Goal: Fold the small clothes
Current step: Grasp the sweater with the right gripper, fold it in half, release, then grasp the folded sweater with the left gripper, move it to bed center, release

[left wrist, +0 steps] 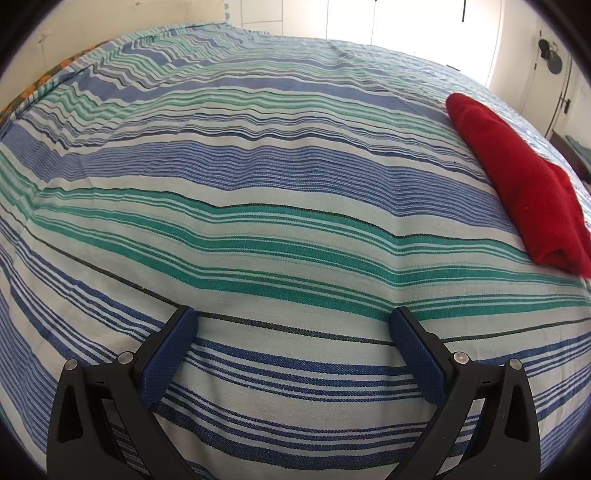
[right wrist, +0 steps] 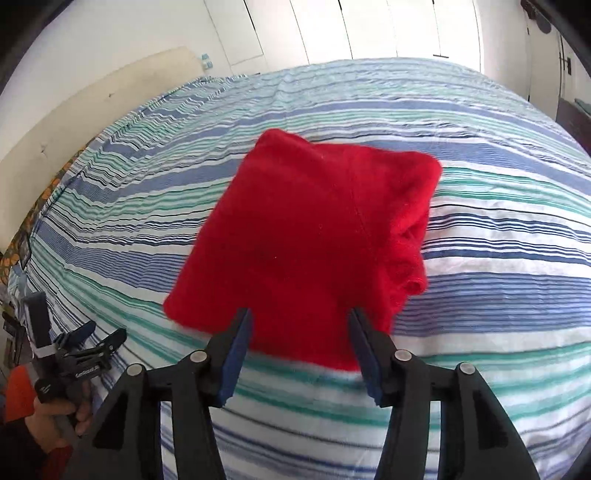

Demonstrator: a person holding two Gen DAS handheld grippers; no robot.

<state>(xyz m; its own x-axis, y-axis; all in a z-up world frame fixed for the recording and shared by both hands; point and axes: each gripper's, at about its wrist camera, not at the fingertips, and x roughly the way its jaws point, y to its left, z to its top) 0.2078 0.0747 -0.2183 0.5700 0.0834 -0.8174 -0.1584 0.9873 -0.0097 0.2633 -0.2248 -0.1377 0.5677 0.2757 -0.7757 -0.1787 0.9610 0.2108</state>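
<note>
- Far left in the right wrist view: a hand [right wrist: 55, 413] holds the left gripper [right wrist: 98, 338] low beside the bed's edge, over the sheet.
- Left gripper [left wrist: 293, 325] up close: jaws wide apart, nothing between them, only sheet below.
- The bed [right wrist: 110, 229] fills both views, spread with a sheet [left wrist: 258, 229] in blue, green and white stripes, rumpled toward the far left corner.
- A strip of orange-patterned fabric [left wrist: 33, 88] peeks out at the bed's left edge, next to a cream wall [right wrist: 110, 88].
- Centre now: the red cloth [right wrist: 306, 240] lies folded into a thick rectangle on the sheet, loose layers bunched along its right side.
- Right gripper [right wrist: 299, 317] hovers at the cloth's near edge, jaws parted and clear of the fabric, gripping nothing.
- From the left wrist view the cloth [left wrist: 517, 177] sits far to the right, well apart from that gripper.
- Behind the bed: white cupboard doors [right wrist: 332, 26], bright light at the right.
</note>
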